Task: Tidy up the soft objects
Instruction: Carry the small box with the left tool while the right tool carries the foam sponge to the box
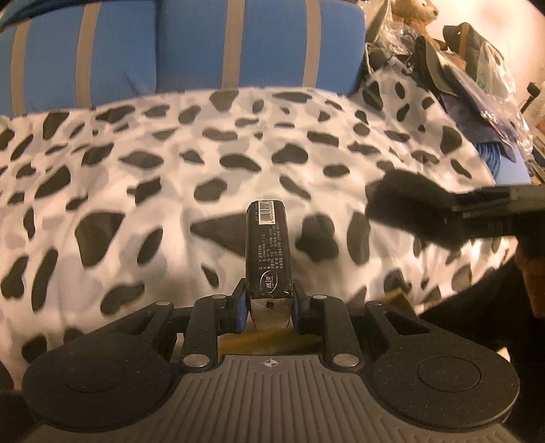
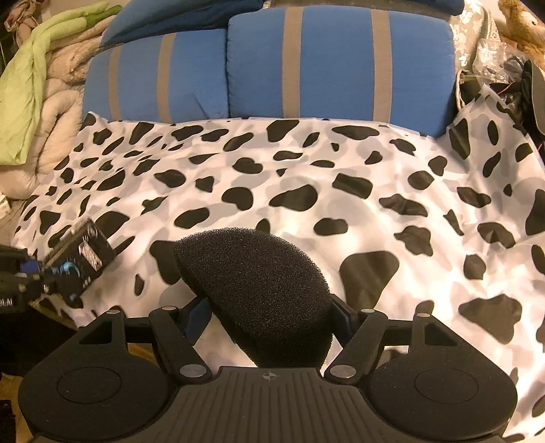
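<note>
My left gripper [image 1: 269, 306] is shut on one end of a black tissue pack [image 1: 267, 245] with a white barcode label. The pack sticks out forward above the cow-print blanket [image 1: 136, 170]. My right gripper [image 2: 271, 315] is shut on a black foam sponge [image 2: 262, 289], a rounded wedge that fills the space between its fingers. In the left wrist view that sponge [image 1: 408, 211] shows blurred at the right. In the right wrist view the left gripper [image 2: 30, 272] and its pack [image 2: 81, 255] appear at the left edge, low over the blanket [image 2: 340, 191].
Two blue cushions with grey stripes [image 2: 337, 61] stand along the blanket's far side. A green and beige quilt [image 2: 27, 85] is heaped at the far left. Bags, plastic wrap and a teddy bear [image 1: 415, 13] are piled at the far right.
</note>
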`<state>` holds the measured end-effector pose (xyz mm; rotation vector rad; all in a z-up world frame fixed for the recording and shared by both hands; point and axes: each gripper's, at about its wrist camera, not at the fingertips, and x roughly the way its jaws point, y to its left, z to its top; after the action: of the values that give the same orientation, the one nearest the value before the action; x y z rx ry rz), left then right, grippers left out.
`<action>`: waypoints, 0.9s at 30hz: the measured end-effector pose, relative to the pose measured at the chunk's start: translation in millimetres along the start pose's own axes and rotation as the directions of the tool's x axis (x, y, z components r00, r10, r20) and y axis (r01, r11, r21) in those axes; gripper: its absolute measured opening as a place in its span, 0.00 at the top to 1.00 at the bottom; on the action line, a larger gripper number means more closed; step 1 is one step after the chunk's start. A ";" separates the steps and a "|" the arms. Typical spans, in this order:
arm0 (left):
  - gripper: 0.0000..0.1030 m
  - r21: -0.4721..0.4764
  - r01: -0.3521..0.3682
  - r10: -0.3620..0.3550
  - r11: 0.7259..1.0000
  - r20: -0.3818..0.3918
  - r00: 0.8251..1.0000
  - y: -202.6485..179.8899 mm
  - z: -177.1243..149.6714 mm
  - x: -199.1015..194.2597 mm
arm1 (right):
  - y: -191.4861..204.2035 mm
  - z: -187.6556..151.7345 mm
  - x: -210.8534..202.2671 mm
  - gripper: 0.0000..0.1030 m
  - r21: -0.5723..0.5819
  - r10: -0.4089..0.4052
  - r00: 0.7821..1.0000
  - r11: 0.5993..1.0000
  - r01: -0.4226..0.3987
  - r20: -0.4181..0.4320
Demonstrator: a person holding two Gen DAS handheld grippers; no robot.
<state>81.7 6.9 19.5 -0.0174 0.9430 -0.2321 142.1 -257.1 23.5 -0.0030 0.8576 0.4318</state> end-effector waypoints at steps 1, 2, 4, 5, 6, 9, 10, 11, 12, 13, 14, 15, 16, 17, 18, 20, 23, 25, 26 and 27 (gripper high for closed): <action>0.77 -0.004 0.000 0.000 1.000 -0.007 1.000 0.5 -5.8 -0.3 | 1.7 -1.8 -1.8 0.28 -0.001 0.002 1.000 1.000 -0.002 0.000; 0.77 -0.010 -0.003 0.003 1.000 -0.018 1.000 0.9 -11.3 -0.7 | 3.0 -3.2 -3.3 0.28 -0.001 0.003 1.000 1.000 -0.003 0.001; 0.77 -0.019 -0.007 0.007 1.000 -0.034 0.999 1.1 -18.7 -3.5 | 4.8 -6.1 -5.9 0.28 0.005 0.007 1.000 1.000 -0.007 0.000; 0.77 -0.020 -0.002 0.001 1.000 -0.038 0.999 0.5 -20.8 -5.4 | 6.1 -8.1 -6.9 0.28 0.007 0.008 1.000 1.000 -0.007 -0.002; 0.77 -0.021 0.007 -0.007 1.000 -0.038 0.999 0.2 -22.9 -7.6 | 7.2 -9.6 -7.5 0.28 0.006 0.008 1.000 1.000 -0.008 -0.004; 0.77 -0.022 0.015 -0.016 1.000 -0.059 0.998 -1.6 -29.9 -9.4 | 12.7 -14.5 -10.5 0.28 -0.008 0.011 1.000 1.000 -0.011 -0.008; 0.77 -0.025 0.010 -0.012 1.000 -0.070 0.997 -1.9 -32.8 -8.9 | 14.1 -15.9 -11.2 0.28 -0.011 0.011 1.000 1.000 -0.011 -0.010; 0.77 -0.032 -0.001 -0.002 0.999 -0.088 0.996 -2.3 -36.0 -7.8 | 15.3 -16.8 -11.3 0.28 -0.013 0.011 1.000 1.000 -0.011 -0.013; 0.77 -0.039 -0.006 0.001 0.999 -0.107 0.994 -2.4 -37.9 -6.9 | 16.8 -18.0 -11.7 0.28 -0.015 0.011 1.000 1.000 -0.011 -0.015; 0.77 -0.045 0.000 -0.006 0.999 -0.130 0.991 -1.8 -39.8 -5.2 | 18.2 -19.0 -11.8 0.28 -0.018 0.010 1.000 1.000 -0.011 -0.018; 0.76 -0.052 0.010 -0.018 0.999 -0.152 0.988 -1.0 -41.7 -3.5 | 19.5 -19.8 -11.4 0.28 -0.022 0.010 1.000 1.000 -0.011 -0.022; 0.75 -0.058 0.013 -0.023 0.998 -0.172 0.985 -0.1 -43.5 -1.6 | 21.1 -20.5 -10.7 0.28 -0.026 0.010 1.000 1.000 -0.011 -0.027; 0.75 -0.059 0.011 -0.022 0.998 -0.186 0.982 0.6 -45.3 0.2 | 22.8 -21.2 -9.8 0.28 -0.032 0.010 0.999 0.999 -0.011 -0.032; 0.73 -0.060 0.001 -0.013 0.998 -0.200 0.980 1.8 -46.8 2.5 | 24.4 -21.7 -9.1 0.28 -0.041 0.011 0.999 0.999 -0.012 -0.036; 0.63 -0.067 -0.007 -0.007 0.998 -0.209 0.978 4.0 -48.4 3.9 | 26.7 -22.2 -8.1 0.28 -0.050 0.012 0.999 0.999 -0.014 -0.040; 0.42 -0.090 -0.013 -0.006 0.996 -0.203 0.979 9.6 -49.3 2.6 | 30.6 -22.9 -6.1 0.28 -0.065 0.015 0.999 0.998 -0.018 -0.048; 0.37 -0.130 -0.014 -0.008 0.991 -0.171 0.985 16.3 -48.4 -3.8 | 35.6 -23.6 -3.3 0.28 -0.079 0.027 0.998 0.996 -0.032 -0.062; 0.37 -0.154 -0.015 -0.010 0.988 -0.163 0.987 20.8 -47.9 -5.1 | 40.3 -23.7 -1.0 0.28 -0.092 0.039 0.997 0.995 -0.046 -0.074; 0.37 -0.165 -0.020 -0.007 0.986 -0.162 0.987 22.4 -47.6 -5.4 | 43.0 -24.0 -0.2 0.28 -0.099 0.045 0.996 0.994 -0.053 -0.079; 0.37 -0.171 -0.026 -0.002 0.985 -0.162 0.987 24.1 -47.5 -5.7 | 46.5 -24.1 1.2 0.28 -0.107 0.052 0.995 0.992 -0.061 -0.087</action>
<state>44.9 35.6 -6.7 -0.1549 1.1226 -0.1412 108.0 -218.4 14.6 -0.0987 0.9174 0.5349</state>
